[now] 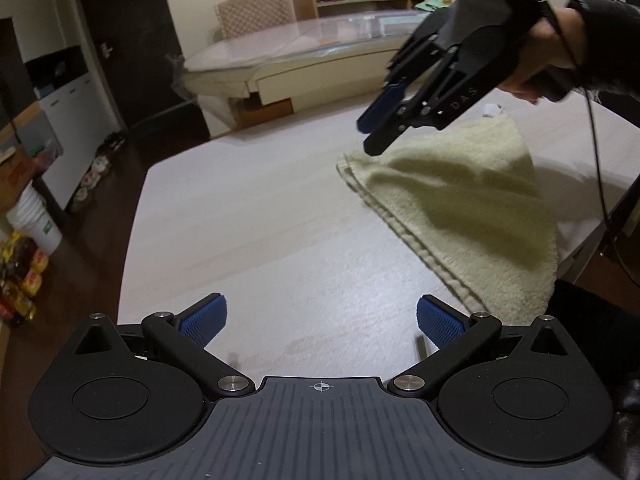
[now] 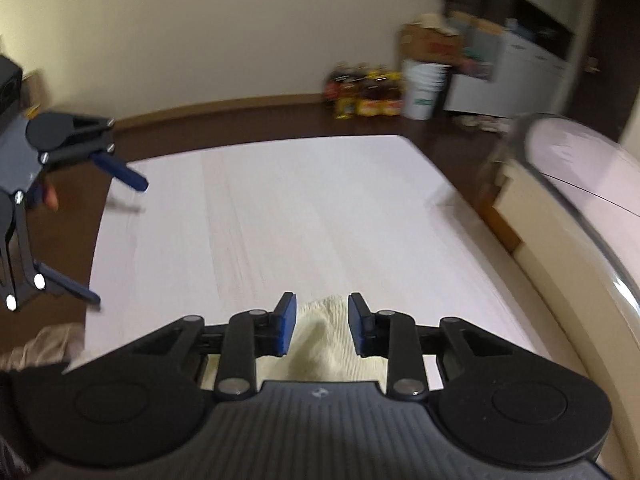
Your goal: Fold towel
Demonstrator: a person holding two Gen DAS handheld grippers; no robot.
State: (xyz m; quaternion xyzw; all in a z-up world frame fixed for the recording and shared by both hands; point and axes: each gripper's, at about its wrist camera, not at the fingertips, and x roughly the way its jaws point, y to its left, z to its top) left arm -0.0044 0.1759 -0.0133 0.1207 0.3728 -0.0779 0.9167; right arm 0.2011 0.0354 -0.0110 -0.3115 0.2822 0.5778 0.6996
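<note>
A cream towel lies folded in layers on the right part of the pale table, its hemmed edges facing the middle. My right gripper, held in a person's hand, hovers just above the towel's far corner. In the right wrist view its blue pads stand a little apart on either side of a raised fold of the towel without pressing it, so my right gripper is open. My left gripper is wide open over bare table, left of the towel; it also appears as the left gripper at the table's left edge.
The table's far edge drops to a dark floor. Bottles and a white bucket stand by the wall. A glass-topped table sits beyond. A black cable hangs at the right.
</note>
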